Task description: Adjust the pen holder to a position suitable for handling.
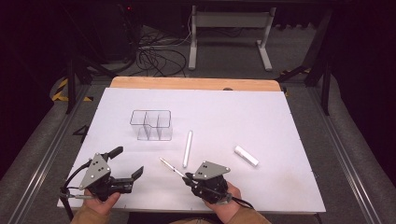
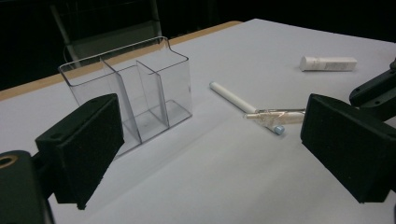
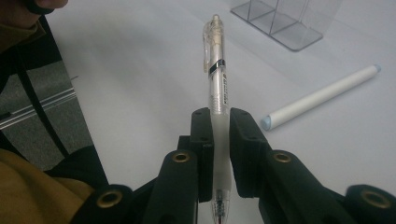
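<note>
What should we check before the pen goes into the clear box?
1. Pen held firmly: ok. The right gripper is shut on the clear pen, jaws pressing both sides of the barrel.
2. Box standing upright: ok. The clear organizer sits flat on the table, open side up.
3. Compartments free: ok. All look empty in the left gripper view.
4. Way to the box: ok. The white marker lies to the side, apart from the box.
5. Other hand ready: ok. The left gripper is open, holding nothing.
6. Which pen end faces down: cannot tell.
</note>
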### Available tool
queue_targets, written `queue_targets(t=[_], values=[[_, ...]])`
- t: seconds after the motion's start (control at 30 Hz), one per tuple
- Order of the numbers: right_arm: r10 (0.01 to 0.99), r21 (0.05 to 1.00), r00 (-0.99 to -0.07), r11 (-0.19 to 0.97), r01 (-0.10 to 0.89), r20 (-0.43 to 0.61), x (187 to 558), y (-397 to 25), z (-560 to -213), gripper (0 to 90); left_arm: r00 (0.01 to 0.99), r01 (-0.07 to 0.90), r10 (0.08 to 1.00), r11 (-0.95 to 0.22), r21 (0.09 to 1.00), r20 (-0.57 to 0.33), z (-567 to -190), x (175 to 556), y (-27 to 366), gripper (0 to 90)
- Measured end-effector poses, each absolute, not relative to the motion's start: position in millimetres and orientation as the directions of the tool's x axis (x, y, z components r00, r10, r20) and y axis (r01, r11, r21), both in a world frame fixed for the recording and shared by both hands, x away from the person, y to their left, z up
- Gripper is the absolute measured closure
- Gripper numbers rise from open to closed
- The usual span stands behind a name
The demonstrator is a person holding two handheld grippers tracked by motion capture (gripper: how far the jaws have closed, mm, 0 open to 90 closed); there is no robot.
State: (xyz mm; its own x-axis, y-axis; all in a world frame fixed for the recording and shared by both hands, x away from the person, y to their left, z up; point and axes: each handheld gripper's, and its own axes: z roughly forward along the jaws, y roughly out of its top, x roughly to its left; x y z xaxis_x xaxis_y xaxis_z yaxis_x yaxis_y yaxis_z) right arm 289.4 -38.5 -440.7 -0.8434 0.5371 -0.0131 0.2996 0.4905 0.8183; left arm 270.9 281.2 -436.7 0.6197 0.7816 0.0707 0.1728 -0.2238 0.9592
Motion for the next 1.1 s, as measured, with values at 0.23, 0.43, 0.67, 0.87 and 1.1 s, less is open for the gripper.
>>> queue_targets(t=[0.23,0.43,0.67,0.87,1.1], values=[[0.513,0.817,-0.858,0.494,0.296,0.000,297.2,-43.2,-431.6,80.9,0.623,0.174,0.779,-0.223,0.959,0.068,-435.6,270.5,281.4,7.5],[0.466,0.819,-0.885,0.517,0.250,-0.024,308.8,-51.8,-418.9,80.8,0.636,0.170,0.769,-0.219,0.961,0.063,-433.1,270.1,282.5,10.4],[0.394,0.799,-0.915,0.577,0.168,-0.092,319.8,-59.6,-408.1,80.8,0.640,0.167,0.765,-0.236,0.957,0.077,-431.6,270.8,281.8,9.6],[0.291,0.778,-0.951,0.620,0.103,-0.105,332.4,-63.4,-404.1,80.9,0.677,0.179,0.734,-0.238,0.955,0.056,-428.6,271.7,282.3,8.4],[0.224,0.761,-0.970,0.645,0.072,-0.097,339.9,-66.9,-401.7,80.8,0.695,0.164,0.713,-0.283,0.945,0.092,-424.7,273.8,279.3,11.7]])
